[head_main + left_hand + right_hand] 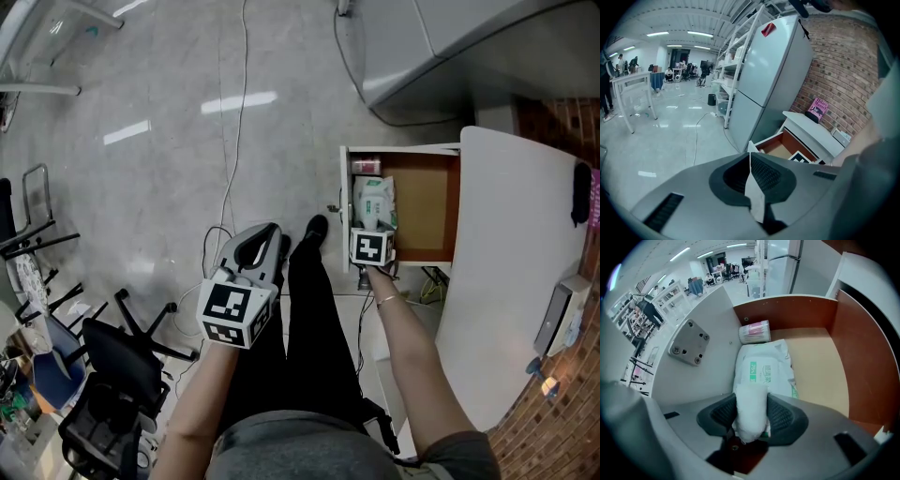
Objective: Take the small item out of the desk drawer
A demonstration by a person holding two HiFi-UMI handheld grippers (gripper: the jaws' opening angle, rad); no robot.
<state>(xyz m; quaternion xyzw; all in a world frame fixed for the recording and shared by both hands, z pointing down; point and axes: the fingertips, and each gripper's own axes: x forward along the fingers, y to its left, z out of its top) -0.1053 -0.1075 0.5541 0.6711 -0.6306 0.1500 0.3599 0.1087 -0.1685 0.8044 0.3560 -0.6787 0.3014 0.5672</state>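
The desk drawer (454,208) stands pulled out, brown inside. In it lie a white wipes pack with green print (376,201) and, behind it, a small pink-and-white packet (366,167). My right gripper (373,236) points straight down into the drawer's near end. In the right gripper view the wipes pack (764,367) runs up from between the pads, and my right gripper (751,416) is shut on its near end. The pink packet (753,332) lies against the back wall. My left gripper (265,236) hangs shut over the floor, left of the drawer; its jaws (751,173) meet at the tips.
The white desk top (511,262) spreads to the right, with a dark item (581,192) and a small device (561,314) on it. The person's black-trousered legs (314,319) stand between the grippers. An office chair (112,375) sits lower left; a cable (236,141) crosses the floor.
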